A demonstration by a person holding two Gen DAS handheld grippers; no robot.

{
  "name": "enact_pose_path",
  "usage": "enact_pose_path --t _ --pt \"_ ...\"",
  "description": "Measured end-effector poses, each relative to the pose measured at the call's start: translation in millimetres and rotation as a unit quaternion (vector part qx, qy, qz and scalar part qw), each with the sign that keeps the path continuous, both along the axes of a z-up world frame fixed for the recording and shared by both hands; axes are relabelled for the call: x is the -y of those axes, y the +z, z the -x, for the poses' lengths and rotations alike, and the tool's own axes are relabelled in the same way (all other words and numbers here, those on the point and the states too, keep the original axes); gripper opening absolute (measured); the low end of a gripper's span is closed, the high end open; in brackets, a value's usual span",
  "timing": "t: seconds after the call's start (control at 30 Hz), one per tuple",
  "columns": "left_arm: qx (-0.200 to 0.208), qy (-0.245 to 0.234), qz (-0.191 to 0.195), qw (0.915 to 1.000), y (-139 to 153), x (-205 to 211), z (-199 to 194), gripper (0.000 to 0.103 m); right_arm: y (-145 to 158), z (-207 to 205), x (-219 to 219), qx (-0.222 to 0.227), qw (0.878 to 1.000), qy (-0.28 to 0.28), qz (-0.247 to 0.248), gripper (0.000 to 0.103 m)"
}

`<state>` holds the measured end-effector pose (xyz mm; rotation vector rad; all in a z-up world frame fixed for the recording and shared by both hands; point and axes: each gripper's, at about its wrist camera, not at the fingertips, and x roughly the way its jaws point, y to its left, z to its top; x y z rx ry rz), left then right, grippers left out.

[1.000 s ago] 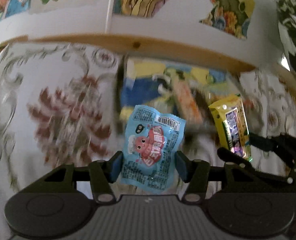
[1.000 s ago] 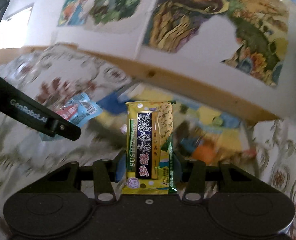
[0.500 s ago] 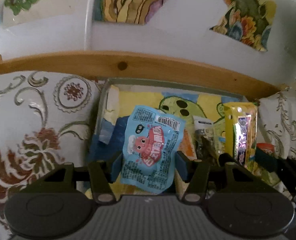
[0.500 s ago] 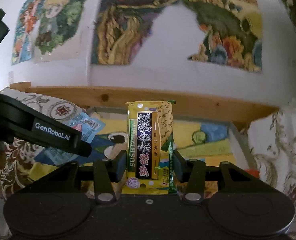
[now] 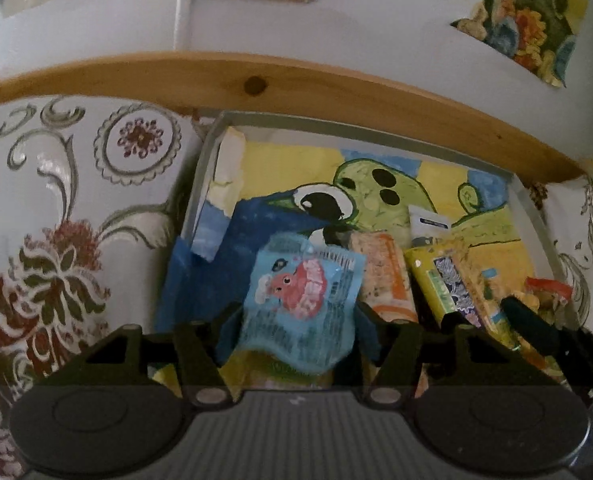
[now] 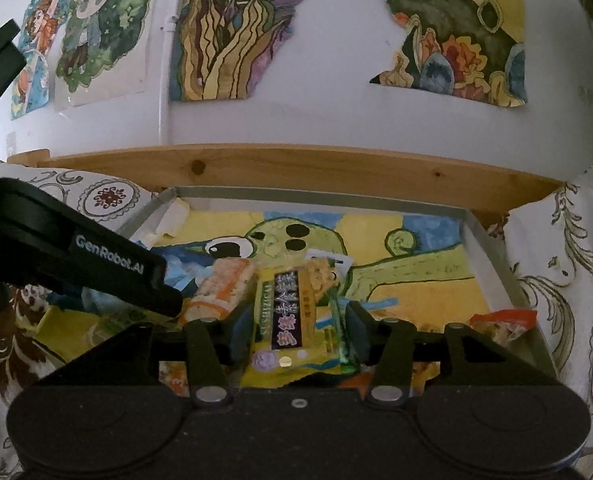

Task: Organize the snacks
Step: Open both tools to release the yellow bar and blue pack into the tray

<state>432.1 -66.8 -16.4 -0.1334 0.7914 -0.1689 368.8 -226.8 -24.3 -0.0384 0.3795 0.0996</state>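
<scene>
A: What is the biggest thing in front of you?

B: The floral tablecloth [image 5: 76, 208], running up to a wooden rail [image 5: 296, 76] below a white wall with paintings [image 6: 232, 28]. On the cloth, against the rail, sits a shallow grey tray [image 6: 316, 194] lined with a painted frog picture [image 6: 376, 256].

A: And your claws?

B: Both are low over the tray's near edge. My left gripper [image 5: 296, 320] is clenched on a light blue snack packet [image 5: 300, 296] with a pink character printed on it; the packet stands up between the fingers, over the blue-painted left part of the tray. My right gripper [image 6: 296, 328] is clenched on a yellow biscuit pack [image 6: 292, 312] with a dark label, held upright near the middle of the near edge.

A: Anything lying in the tray already?

B: An orange-and-white snack bar [image 6: 220, 292] lies between my two packets, just beside the yellow one. A red-orange packet [image 6: 504, 322] sits in the tray's near right corner. A small white-and-dark sachet [image 5: 430, 226] lies further in, behind the yellow pack.

A: Do the packets touch the tray?

B: I cannot tell.
</scene>
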Motion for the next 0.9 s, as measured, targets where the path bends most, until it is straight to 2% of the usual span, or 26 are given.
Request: enact_pose_path --t 0.27,0.4,0.53,0.77,0.9 --pt "0.012 0.022 0.021 0.9995 11.0 -11.3 9.2 0.082 5.0 7.4 1.4 0.009 1.000 -0.004 -0.006 0.073" --pt "0.030 0.033 0.035 0.9984 23.8 -18.6 19.1 0.089 14.9 17.7 2.1 0.023 1.000 -0.007 -0.009 0.082" --pt "0.053 0.052 0.046 0.9962 36.9 -27.4 34.4 0.100 27.8 30.5 5.3 0.035 0.999 -0.011 -0.011 0.090" --pt "0.097 0.074 0.043 0.9915 54.5 -37.9 72.8 0.102 52.6 61.5 14.4 0.055 0.998 -0.021 -0.028 0.102" --pt "0.139 0.082 0.031 0.9865 60.6 -39.6 107.3 0.103 64.5 85.0 20.9 0.066 0.996 -0.035 -0.042 0.102"
